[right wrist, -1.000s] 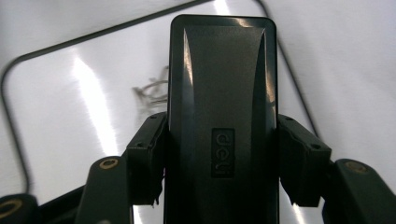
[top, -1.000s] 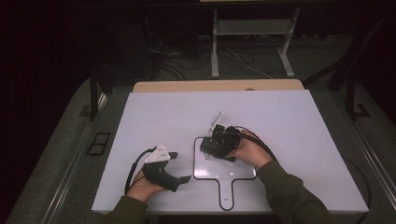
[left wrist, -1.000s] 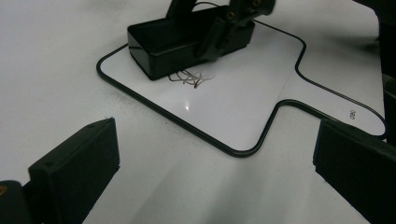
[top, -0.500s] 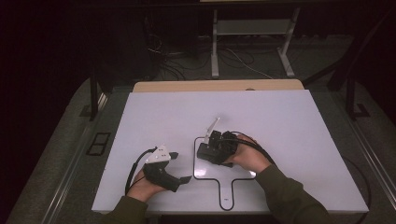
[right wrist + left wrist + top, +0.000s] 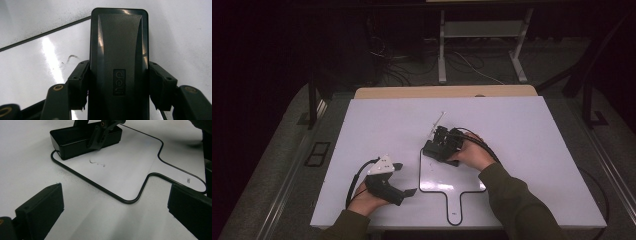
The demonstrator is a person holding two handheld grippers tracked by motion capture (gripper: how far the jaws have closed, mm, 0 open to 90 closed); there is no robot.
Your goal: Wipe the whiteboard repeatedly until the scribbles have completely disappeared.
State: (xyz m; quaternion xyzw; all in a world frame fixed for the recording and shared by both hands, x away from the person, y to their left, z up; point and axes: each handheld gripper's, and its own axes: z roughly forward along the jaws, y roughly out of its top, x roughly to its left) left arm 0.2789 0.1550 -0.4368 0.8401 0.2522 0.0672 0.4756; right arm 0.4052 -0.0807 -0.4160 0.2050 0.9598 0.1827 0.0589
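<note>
The right gripper (image 5: 119, 85) clamped the black eraser (image 5: 119, 50) between its 2 fingers (image 5: 78, 83); that view revealed its embossed logo. The left gripper (image 5: 115, 210) stood wide open, holding nothing, over the worktop (image 5: 100, 220).

Black eraser (image 5: 119, 62): hard plastic, smooth, semi-gloss, catching streaks of light, raised logo on top. Small whiteboard (image 5: 130, 167): glossy white, mirror-like glare, thin black rubbery edge. Table (image 5: 377, 120): white, matt, faintly speckled. Right gripper (image 5: 119, 86) pads (image 5: 77, 90): matt black plastic, brass-coloured screws. Sleeve (image 5: 517, 200): olive cloth
</note>
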